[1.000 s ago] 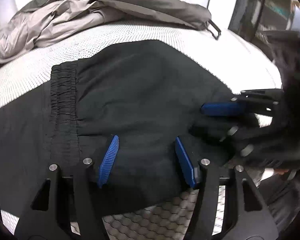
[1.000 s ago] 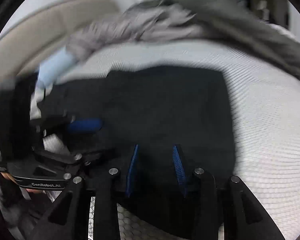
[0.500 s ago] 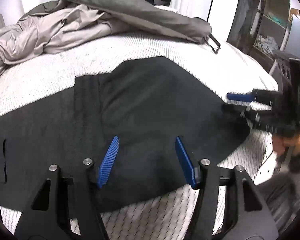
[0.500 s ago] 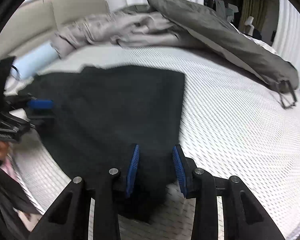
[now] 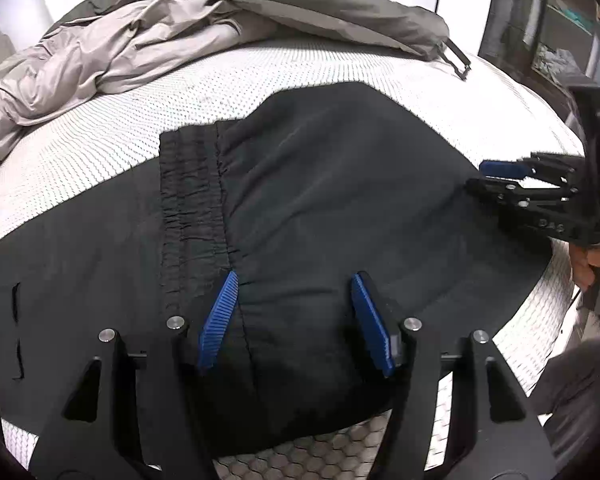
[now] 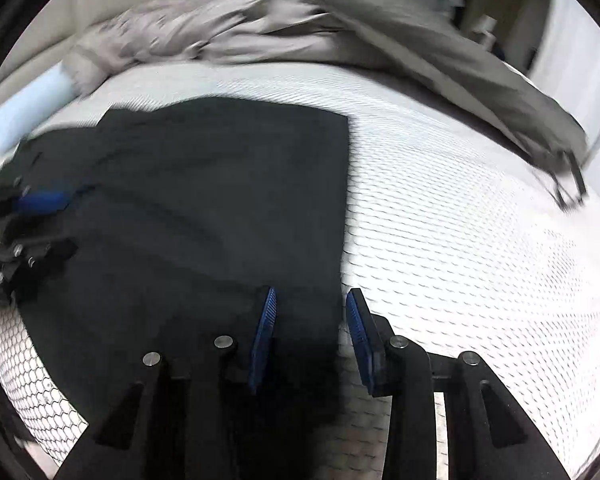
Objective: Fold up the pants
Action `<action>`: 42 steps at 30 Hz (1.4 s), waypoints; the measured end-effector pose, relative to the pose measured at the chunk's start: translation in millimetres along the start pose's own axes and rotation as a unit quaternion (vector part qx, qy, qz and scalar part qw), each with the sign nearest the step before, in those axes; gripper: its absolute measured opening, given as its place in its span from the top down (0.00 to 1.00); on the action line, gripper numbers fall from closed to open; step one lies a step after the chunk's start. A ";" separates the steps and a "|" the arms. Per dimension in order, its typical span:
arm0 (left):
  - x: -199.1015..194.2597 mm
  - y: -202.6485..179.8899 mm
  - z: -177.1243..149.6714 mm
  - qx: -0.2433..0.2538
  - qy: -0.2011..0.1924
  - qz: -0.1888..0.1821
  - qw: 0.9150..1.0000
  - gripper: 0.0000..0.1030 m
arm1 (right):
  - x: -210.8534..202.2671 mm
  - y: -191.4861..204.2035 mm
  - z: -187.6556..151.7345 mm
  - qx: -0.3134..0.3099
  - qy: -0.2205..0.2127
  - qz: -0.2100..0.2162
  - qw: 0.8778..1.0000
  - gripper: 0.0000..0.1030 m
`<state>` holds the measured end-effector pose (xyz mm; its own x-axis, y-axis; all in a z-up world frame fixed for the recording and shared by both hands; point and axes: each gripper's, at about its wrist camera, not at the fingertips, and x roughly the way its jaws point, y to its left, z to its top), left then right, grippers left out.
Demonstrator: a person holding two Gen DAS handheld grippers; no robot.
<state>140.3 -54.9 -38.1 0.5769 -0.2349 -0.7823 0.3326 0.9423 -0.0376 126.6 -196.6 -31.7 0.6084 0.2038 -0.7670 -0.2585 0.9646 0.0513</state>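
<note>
Black pants lie folded and flat on the white mattress, the elastic waistband showing on top. My left gripper is open and empty, its blue pads just above the near part of the pants by the waistband. My right gripper is open and empty over the pants' right edge. In the left wrist view the right gripper sits at the pants' far right end. In the right wrist view the left gripper is at the left, blurred.
A beige jacket and a grey garment are heaped at the back of the mattress. A light blue roll lies at the back left by the headboard. Shelving stands beyond the bed's right side.
Both grippers pulled back from the pants and then came close again. The right gripper moved toward the pants' right edge. The pants lie flatter than a second ago.
</note>
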 end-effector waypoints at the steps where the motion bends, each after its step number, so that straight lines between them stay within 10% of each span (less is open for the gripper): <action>1: -4.9 -1.1 4.3 -0.001 -0.011 -0.009 1.000 0.46 | -6.0 -1.0 2.2 0.011 -0.010 0.014 1.000 0.65; 10: 38.3 -6.7 39.2 -0.001 0.011 0.028 1.000 0.46 | 21.4 54.3 29.7 -0.030 0.010 0.092 0.995 0.65; 18: 27.6 18.3 30.4 -0.020 0.005 0.001 1.000 0.54 | 27.0 14.1 29.1 -0.045 0.018 -0.052 0.997 0.65; 23: 2.1 16.3 46.6 -0.037 -0.042 0.001 0.998 0.54 | -6.2 11.8 36.6 0.007 -0.030 0.027 0.999 0.65; 28: 34.0 20.2 58.9 -0.036 -0.010 0.015 0.999 0.54 | 13.3 44.9 56.7 0.004 -0.020 0.084 0.996 0.65; 37: 46.4 39.5 47.9 -0.048 -0.005 -0.004 0.999 0.64 | 54.6 21.4 49.6 -0.024 0.025 -0.072 0.997 0.65; 42: 27.1 30.4 57.6 -0.034 -0.011 0.026 0.999 0.64 | 28.0 -0.2 53.6 0.039 -0.013 -0.045 0.998 0.63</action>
<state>209.0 -46.4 -24.6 0.6083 -0.1888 -0.7710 0.2503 0.9674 -0.0395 183.9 -182.2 -18.9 0.6465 0.1182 -0.7537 -0.1431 0.9892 0.0323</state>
